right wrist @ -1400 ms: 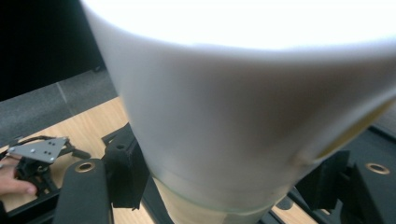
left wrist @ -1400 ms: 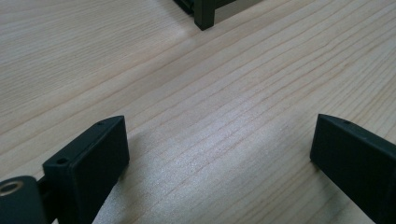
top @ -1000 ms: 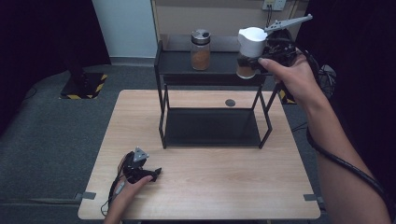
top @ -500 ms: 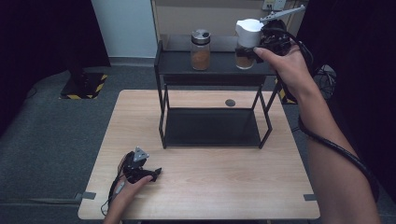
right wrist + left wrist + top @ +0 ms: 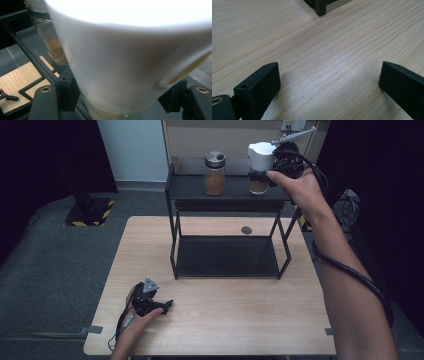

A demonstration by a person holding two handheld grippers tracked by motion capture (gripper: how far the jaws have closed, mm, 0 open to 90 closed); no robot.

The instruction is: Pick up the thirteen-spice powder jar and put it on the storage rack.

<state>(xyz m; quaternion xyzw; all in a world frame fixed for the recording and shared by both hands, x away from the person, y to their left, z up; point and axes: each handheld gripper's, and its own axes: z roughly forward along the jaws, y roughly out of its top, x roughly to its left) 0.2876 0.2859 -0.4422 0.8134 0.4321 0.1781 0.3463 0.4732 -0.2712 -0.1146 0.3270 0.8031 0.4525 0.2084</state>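
Observation:
A jar of brown powder with a wide white lid (image 5: 260,157) (image 5: 125,62) is at the right end of the black rack's top shelf (image 5: 230,195). My right gripper (image 5: 265,170) (image 5: 117,105) is shut on it from the right. Whether its base touches the shelf I cannot tell. To its left a second jar with a silver lid (image 5: 214,173) (image 5: 53,45) stands on the shelf. My left gripper (image 5: 167,305) (image 5: 329,82) rests on the wooden table (image 5: 225,320) near its front left, open, with bare wood between its jaws.
The rack (image 5: 175,245) stands at the back middle of the table, with a dark lower shelf (image 5: 227,256). A small black disc (image 5: 246,230) lies on the table behind it. One rack leg (image 5: 321,10) is ahead of the left gripper. Grey floor surrounds the table.
My right hand has carried the white-lidded jar leftward and slightly lower, closer to the silver-lidded jar over the top shelf. The left gripper has stayed put.

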